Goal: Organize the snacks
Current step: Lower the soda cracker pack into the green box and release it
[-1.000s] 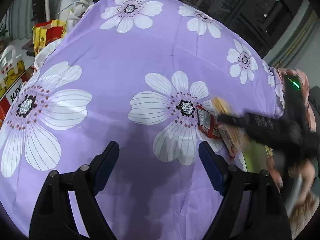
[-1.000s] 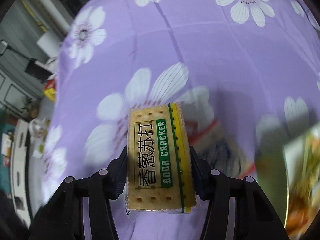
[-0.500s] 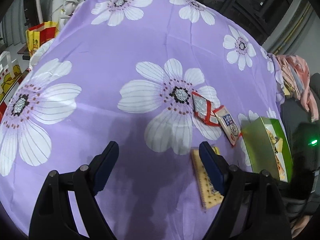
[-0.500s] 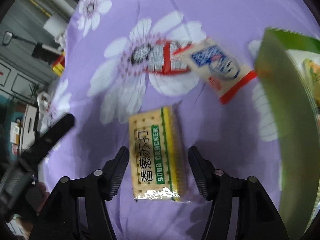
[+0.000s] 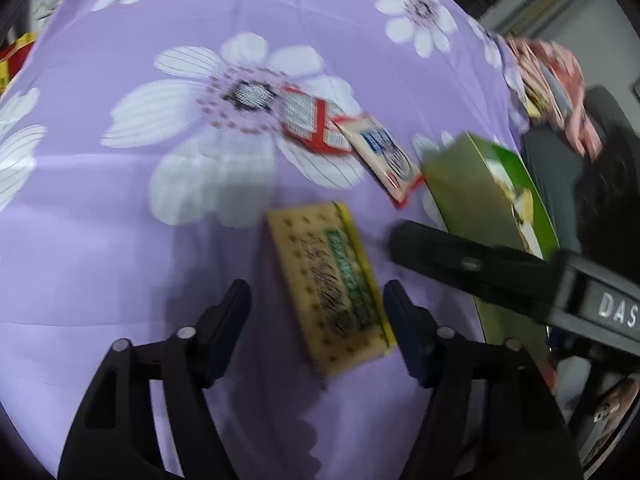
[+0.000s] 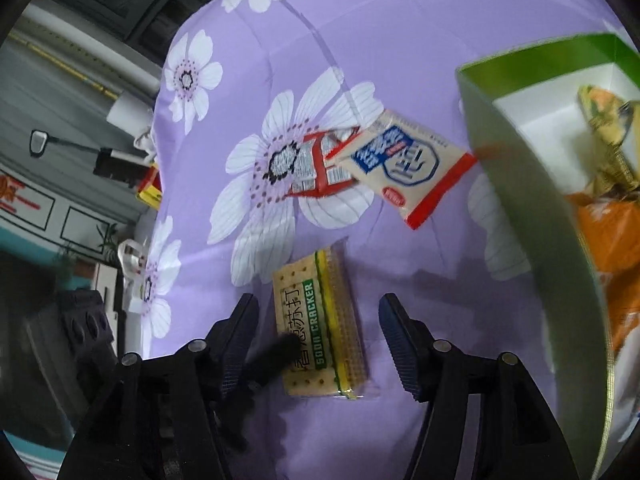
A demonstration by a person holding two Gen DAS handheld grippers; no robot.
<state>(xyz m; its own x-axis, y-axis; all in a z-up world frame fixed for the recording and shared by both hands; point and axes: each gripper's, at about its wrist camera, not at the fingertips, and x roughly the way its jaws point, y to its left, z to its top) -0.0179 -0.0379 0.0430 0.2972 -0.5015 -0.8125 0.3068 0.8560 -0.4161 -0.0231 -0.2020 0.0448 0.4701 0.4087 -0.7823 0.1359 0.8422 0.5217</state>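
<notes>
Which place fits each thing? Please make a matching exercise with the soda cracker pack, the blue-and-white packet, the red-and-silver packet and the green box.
Things:
1. soda cracker pack
2. blue-and-white packet
3. red-and-silver packet
4. green box

Places:
A. over a flower's dark centre
B. standing open, snacks inside
C. flat on the cloth, nearest the gripper fingers
D. overlapping another packet, beside the box

Pairs: 1-C, 2-D, 3-A, 4-B
</notes>
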